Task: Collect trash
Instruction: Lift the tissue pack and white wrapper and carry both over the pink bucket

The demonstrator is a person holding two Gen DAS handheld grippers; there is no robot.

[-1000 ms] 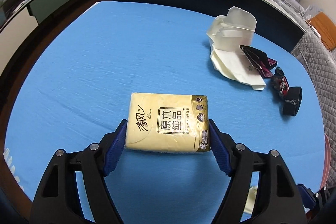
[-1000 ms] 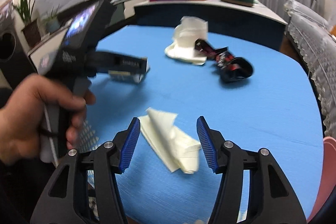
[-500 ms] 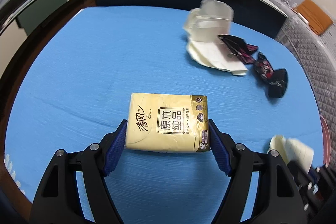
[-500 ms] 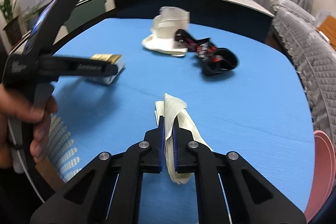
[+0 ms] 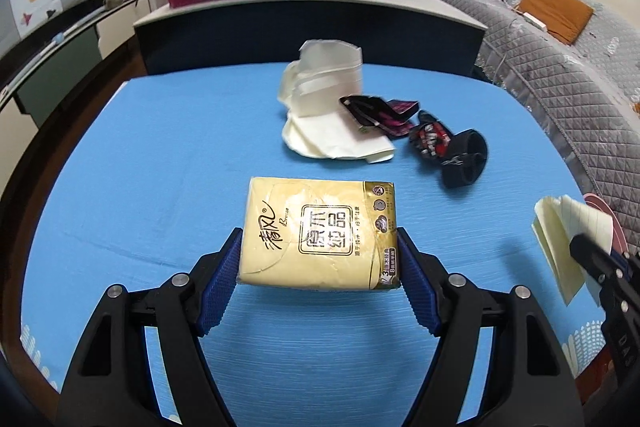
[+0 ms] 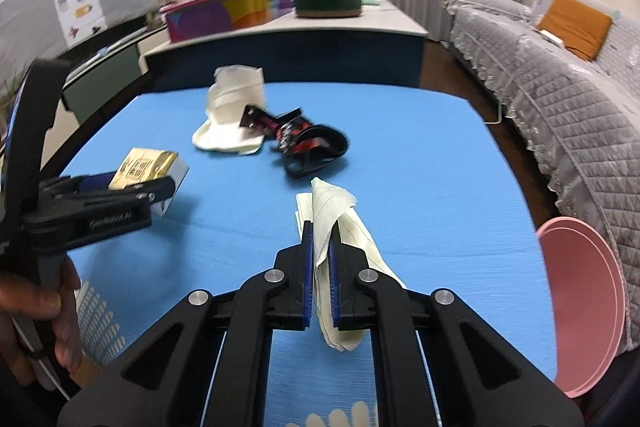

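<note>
Here the left gripper (image 5: 318, 263) clamps a yellow tissue pack (image 5: 320, 233) above the blue table (image 5: 160, 147). The right gripper (image 6: 320, 263) pinches a crumpled paper (image 6: 340, 223). At twelve o'clock lie white tissues (image 6: 228, 115) and dark wrappers (image 6: 308, 145); a pink bin (image 6: 580, 307) sits at three.
</note>
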